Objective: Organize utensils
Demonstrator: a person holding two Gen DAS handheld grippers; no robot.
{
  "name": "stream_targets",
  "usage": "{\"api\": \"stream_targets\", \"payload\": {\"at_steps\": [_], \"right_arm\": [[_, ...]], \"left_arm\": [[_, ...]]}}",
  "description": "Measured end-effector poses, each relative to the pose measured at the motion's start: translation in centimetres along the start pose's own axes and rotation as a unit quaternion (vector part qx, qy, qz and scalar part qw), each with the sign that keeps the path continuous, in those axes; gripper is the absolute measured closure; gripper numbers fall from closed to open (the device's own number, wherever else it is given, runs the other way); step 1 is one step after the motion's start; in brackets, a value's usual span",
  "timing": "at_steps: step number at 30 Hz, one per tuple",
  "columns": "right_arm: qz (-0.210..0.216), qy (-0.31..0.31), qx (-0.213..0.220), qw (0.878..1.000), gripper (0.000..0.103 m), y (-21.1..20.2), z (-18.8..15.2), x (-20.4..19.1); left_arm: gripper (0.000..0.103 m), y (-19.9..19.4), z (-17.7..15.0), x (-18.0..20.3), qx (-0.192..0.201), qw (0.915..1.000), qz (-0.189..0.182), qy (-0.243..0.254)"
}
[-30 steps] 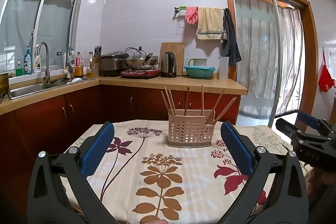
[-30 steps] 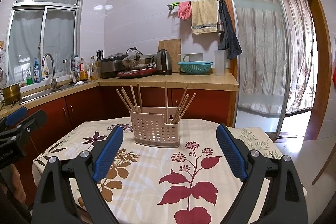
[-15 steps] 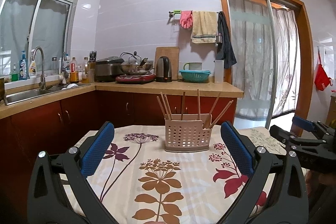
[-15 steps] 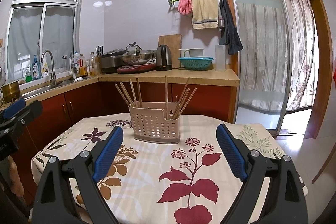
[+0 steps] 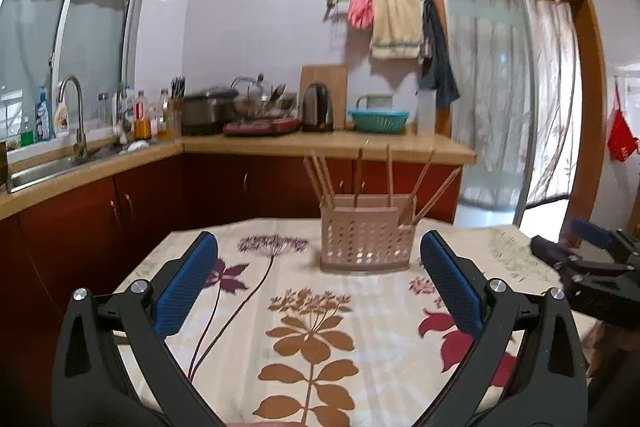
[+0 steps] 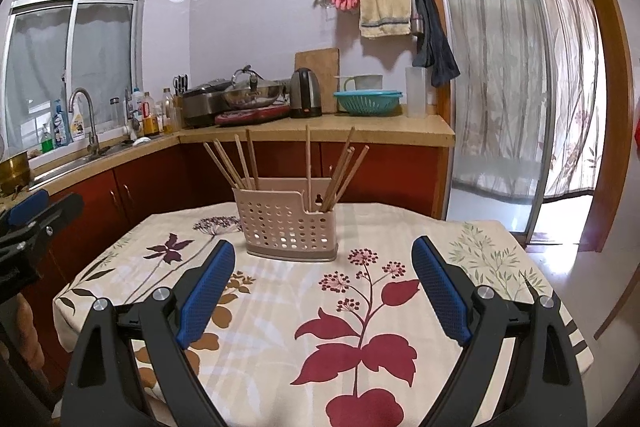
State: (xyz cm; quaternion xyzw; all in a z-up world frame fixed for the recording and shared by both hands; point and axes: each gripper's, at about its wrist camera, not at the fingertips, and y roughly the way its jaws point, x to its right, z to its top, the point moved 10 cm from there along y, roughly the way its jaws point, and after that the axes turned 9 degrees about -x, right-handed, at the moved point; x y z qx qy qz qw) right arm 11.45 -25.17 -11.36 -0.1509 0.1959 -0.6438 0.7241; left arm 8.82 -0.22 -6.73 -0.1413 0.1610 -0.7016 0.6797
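We are holding both grippers over the near side of a table [image 6: 460,223] covered with a floral tablecloth [image 5: 320,327]. The left gripper [image 5: 318,253] is standing with its blue-padded jaws spread wide, nothing between them. The right gripper [image 6: 322,259] is likewise gaping wide and carrying nothing; in the left wrist view we are also seeing it at the right edge of the frame.

The task's thing, a beige perforated utensil holder [image 6: 289,223], is sitting upright on the far half of the table, well apart from both sets of fingertips. In the right wrist view it is lying ahead and slightly left of centre; in the left wrist view it is ahead and slightly right of centre. Wooden chopsticks [image 6: 308,163] are standing in it, leaning out in several directions: one bunch at its left end, a single upright one near the middle, another bunch toward its right end.

Beyond the table we are noting a kitchen counter [image 6: 360,129] with a kettle [image 6: 305,93], a teal colander [image 6: 368,102] and a wok [image 6: 252,93]. The left wrist view is slightly blurred.
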Motion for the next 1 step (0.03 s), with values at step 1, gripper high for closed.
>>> {"api": "stream_targets", "payload": {"at_steps": [1], "right_arm": [[-0.001, 0.001, -0.003, 1.0, 0.015, 0.32, -0.03, 0.19]], "left_arm": [[0.004, 0.67, -0.26, -0.23, -0.009, 1.0, 0.0, -0.004]]}}
